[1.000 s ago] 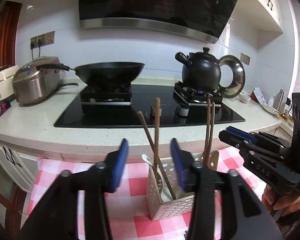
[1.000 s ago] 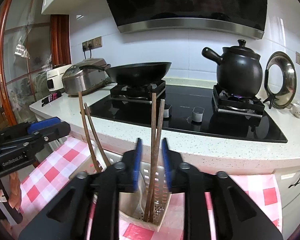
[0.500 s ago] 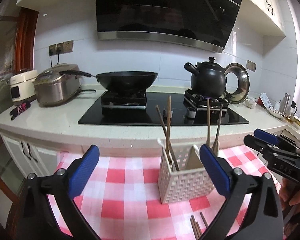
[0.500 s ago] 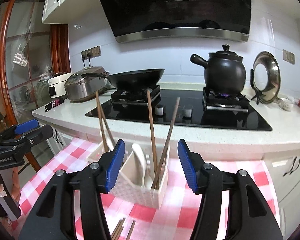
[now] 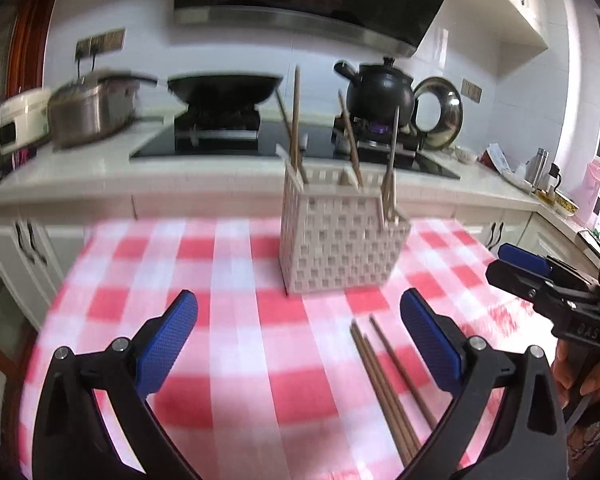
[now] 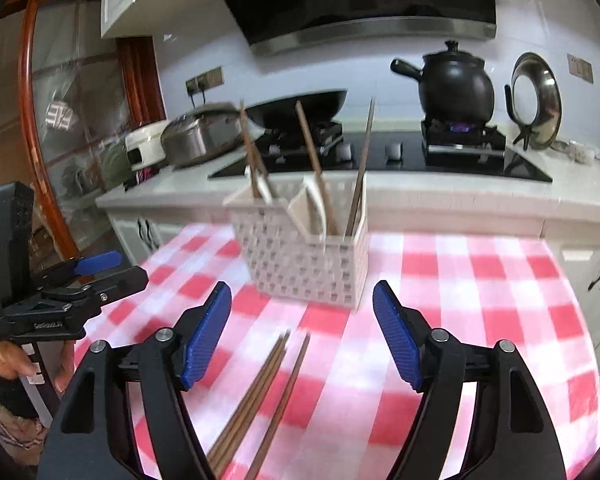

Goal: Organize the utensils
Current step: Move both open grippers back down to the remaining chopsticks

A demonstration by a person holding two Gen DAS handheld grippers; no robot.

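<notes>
Before the white utensil basket (image 6: 304,256), loose chopsticks (image 6: 260,396) await collection; left gripper (image 5: 300,344) and right gripper (image 6: 302,332) both gape wide, empty, so descending comes next.

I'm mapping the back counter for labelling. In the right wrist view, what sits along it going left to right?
Rice cooker → steel cooker → black wok → black clay pot → steel lid on a stand.

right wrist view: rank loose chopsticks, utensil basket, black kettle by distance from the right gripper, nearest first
1. loose chopsticks: on the cloth, just left of the right gripper.
2. utensil basket: ahead on the table.
3. black kettle: on the stove, far right.
</notes>
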